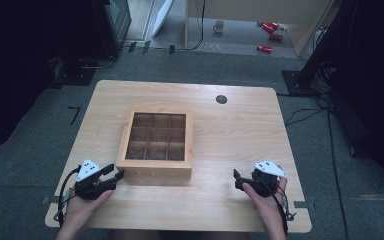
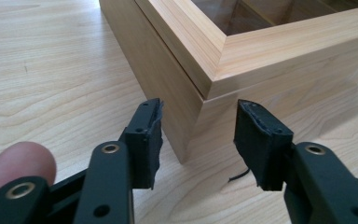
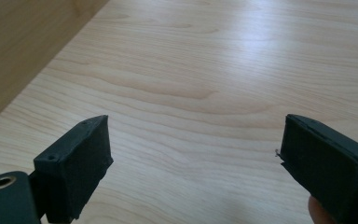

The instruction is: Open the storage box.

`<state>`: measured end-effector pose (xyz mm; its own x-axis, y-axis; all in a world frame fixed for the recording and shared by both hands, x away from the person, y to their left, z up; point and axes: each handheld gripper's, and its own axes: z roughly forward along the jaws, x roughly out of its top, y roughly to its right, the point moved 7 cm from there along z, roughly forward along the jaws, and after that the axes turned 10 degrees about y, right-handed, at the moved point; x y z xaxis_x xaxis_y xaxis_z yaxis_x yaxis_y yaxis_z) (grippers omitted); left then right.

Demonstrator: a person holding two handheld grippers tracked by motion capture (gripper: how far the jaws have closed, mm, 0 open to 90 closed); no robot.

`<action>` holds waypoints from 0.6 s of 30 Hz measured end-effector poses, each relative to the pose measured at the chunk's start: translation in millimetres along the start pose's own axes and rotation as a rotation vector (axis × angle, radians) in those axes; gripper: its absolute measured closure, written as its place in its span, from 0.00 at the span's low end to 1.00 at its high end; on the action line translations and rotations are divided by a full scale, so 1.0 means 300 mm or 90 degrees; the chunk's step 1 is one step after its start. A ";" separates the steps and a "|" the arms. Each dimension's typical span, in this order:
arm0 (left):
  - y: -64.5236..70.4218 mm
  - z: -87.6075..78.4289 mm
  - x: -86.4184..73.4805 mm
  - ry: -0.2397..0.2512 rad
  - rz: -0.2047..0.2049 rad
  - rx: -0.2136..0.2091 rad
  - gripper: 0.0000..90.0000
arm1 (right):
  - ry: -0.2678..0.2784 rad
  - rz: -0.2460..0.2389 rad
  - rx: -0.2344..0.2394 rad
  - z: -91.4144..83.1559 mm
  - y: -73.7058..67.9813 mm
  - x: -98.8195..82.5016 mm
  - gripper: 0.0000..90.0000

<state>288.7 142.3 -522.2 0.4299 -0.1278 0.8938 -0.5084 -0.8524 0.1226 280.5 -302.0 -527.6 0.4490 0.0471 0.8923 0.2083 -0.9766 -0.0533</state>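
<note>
While its jaws stand partly apart with nothing pressed between them, the left gripper (image 2: 198,140) points straight at the near left corner of the wooden box (image 2: 242,70); that corner sits in the gap just beyond the pads, apart from both.

Item: left gripper (image 1: 111,175). Held low over the table (image 1: 230,135), just beside the box's near left corner. Pad faces look worn and ragged at their edges.

Item: right gripper (image 3: 193,158). Jaws wide apart, holding nothing, bare tabletop between them. In the high view the right gripper (image 1: 237,179) sits near the table's front edge, well apart from the box, jaws pointing toward it.

Item: wooden box (image 1: 156,144). Square, pale wood, lid closed, a window in the lid showing a grid of compartments beneath. Lies at the table's middle, slightly left, between the two grippers. The seam between lid and body runs just above the left pads' height.

Handling note, as a judgement: the step in hand appears to be taking hold at the corner. The pads should be set on the lid or the body, not across the seam, and the right gripper brought in to steady the far side so the box does not slide.

Further items: a dark round grommet (image 1: 221,99) near the table's far edge.
</note>
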 end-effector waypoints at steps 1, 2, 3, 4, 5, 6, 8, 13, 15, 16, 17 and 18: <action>0.001 0.000 0.000 0.000 -0.002 -0.002 0.59 | 0.001 0.000 0.004 0.004 -0.010 0.003 0.10; 0.001 0.001 0.001 0.000 -0.002 -0.006 0.59 | 0.001 0.000 0.007 0.007 -0.019 0.006 0.10; 0.001 0.001 0.001 0.000 -0.004 -0.008 0.60 | 0.001 -0.002 0.011 0.011 -0.031 0.009 0.10; 0.002 0.001 0.001 0.000 -0.004 -0.011 0.60 | 0.002 -0.004 0.016 0.016 -0.044 0.013 0.10; 0.003 0.001 0.001 0.000 -0.007 -0.014 0.62 | 0.003 -0.005 0.021 0.020 -0.057 0.016 0.10; 0.004 0.000 0.001 0.001 -0.009 -0.017 0.63 | 0.004 -0.007 0.026 0.025 -0.070 0.019 0.10; 0.006 -0.001 0.004 0.004 -0.013 -0.024 0.65 | 0.004 -0.012 0.034 0.034 -0.095 0.025 0.10; 0.016 -0.001 0.010 0.007 -0.011 -0.032 0.68 | 0.008 -0.022 0.055 0.051 -0.155 0.040 0.11; 0.014 -0.001 0.011 0.007 -0.017 -0.036 0.68 | 0.009 -0.024 0.063 0.058 -0.177 0.045 0.11; 0.013 -0.002 0.011 0.007 -0.019 -0.038 0.69 | 0.009 -0.024 0.067 0.061 -0.188 0.046 0.11; 0.012 -0.002 0.011 0.006 -0.018 -0.039 0.69 | 0.009 -0.025 0.071 0.065 -0.199 0.047 0.11; 0.012 -0.003 0.012 0.007 -0.018 -0.038 0.69 | 0.008 -0.027 0.074 0.069 -0.209 0.047 0.11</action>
<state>287.8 139.2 -518.3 0.4371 -0.0985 0.8940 -0.5403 -0.8234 0.1735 291.6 -235.7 -520.8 0.4263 0.0845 0.9006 0.3266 -0.9429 -0.0661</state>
